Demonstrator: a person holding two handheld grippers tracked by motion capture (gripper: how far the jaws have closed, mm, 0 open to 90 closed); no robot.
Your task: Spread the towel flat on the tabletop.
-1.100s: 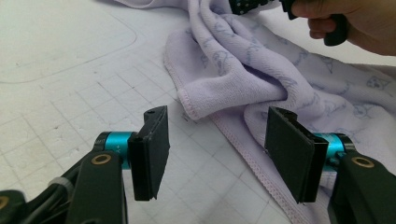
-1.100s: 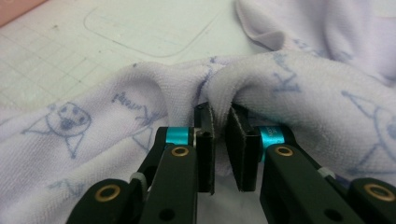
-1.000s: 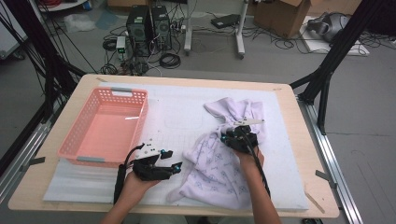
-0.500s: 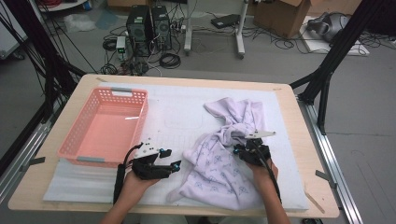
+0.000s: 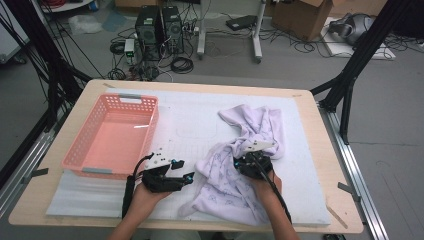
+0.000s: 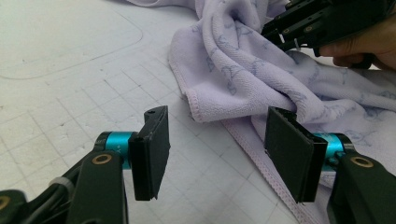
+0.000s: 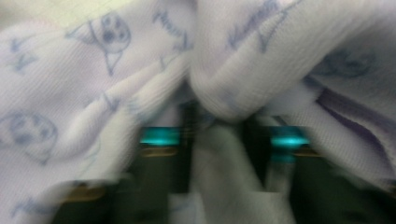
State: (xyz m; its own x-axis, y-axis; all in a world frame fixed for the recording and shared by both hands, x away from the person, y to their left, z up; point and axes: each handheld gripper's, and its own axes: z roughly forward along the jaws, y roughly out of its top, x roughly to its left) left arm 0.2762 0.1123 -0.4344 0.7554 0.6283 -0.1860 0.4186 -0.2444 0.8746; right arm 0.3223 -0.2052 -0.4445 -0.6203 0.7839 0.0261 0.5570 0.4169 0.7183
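Observation:
A lilac printed towel [image 5: 260, 125] lies crumpled on the white mat [image 5: 190, 120]. My right gripper [image 5: 246, 160] sits in the towel's middle. Its jaws have just been closing, and in the right gripper view a fold of the towel [image 7: 116, 70] is pinched between the jaws of that gripper [image 7: 219, 140]. My left gripper [image 5: 189, 178] rests low on the mat, just left of the towel's near edge. In the left gripper view this gripper [image 6: 215, 149] stands open, with the towel's hem [image 6: 243, 70] beyond its pads and the right gripper [image 6: 322, 23] farther off.
A pink plastic basket [image 5: 120, 97] with nothing in it stands at the left of the mat. The wooden table's front edge [image 5: 75, 220] runs close under both hands. Black frame legs, cables and computer boxes stand on the floor beyond the table.
My right gripper has come nearer the person and lower, dragging the towel's middle fold with it. The left gripper has stayed put.

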